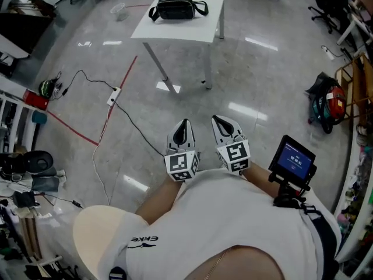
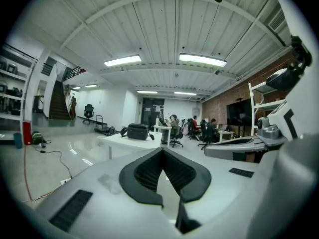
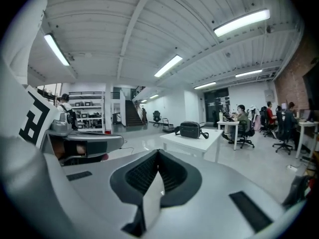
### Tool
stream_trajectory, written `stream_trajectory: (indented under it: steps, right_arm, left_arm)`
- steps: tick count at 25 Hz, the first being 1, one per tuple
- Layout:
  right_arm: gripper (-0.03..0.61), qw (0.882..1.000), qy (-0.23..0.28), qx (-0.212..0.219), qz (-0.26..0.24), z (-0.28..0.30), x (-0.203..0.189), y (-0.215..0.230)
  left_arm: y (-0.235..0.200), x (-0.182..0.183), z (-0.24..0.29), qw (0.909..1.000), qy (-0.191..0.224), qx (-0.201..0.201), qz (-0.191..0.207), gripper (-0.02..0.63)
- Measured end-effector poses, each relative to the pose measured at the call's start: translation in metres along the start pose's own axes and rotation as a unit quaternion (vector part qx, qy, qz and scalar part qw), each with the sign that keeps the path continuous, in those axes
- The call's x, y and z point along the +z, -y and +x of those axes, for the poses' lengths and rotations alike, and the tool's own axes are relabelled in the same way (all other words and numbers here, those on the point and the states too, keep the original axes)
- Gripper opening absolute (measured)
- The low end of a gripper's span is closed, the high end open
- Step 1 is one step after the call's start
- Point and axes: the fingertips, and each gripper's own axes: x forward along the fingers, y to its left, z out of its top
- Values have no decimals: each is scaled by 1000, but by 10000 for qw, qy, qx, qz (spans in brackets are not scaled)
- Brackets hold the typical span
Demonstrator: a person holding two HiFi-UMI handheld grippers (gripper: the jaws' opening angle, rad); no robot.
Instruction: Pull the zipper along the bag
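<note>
"ERKE" is printed on the person's white shirt (image 1: pixel 233 226). The left gripper (image 1: pixel 185 123) and right gripper (image 1: pixel 219 119) are side by side at the chest, jaws closed on nothing. The black strapped shoulder bag (image 1: pixel 176 8) sits on the white rectangular table (image 1: pixel 186 32), well apart from them across open glossy grey floor (image 1: pixel 262 80).

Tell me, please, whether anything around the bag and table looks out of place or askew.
Nothing looks damaged or spilled. The black bag sits upright on the white table. The only untidy thing is a power strip with its cables trailing loose across the floor near the table, possibly a trip hazard.
</note>
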Motion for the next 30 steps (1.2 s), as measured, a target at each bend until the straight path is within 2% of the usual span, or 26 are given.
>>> stream_trajectory:
  steps: [6, 12, 22, 30]
  right_arm:
    - [5, 9969, 4, 777, -131, 15, 7, -38]
    - [5, 9927, -3, 1196, -174, 48, 19, -69]
    - [5, 9922, 39, 1200, -337, 149, 42, -97]
    - [5, 9936, 1, 1065, -367, 210, 56, -132]
  left_arm:
    - [-37, 1, -28, 9963, 60, 850, -141, 3]
    - [-77, 9, -31, 9927, 34, 1197, -147, 3]
    - [-170, 22, 22, 9933, 178, 1131, -168, 3]
    - [-237, 29, 38, 9955, 177, 908, -220, 3]
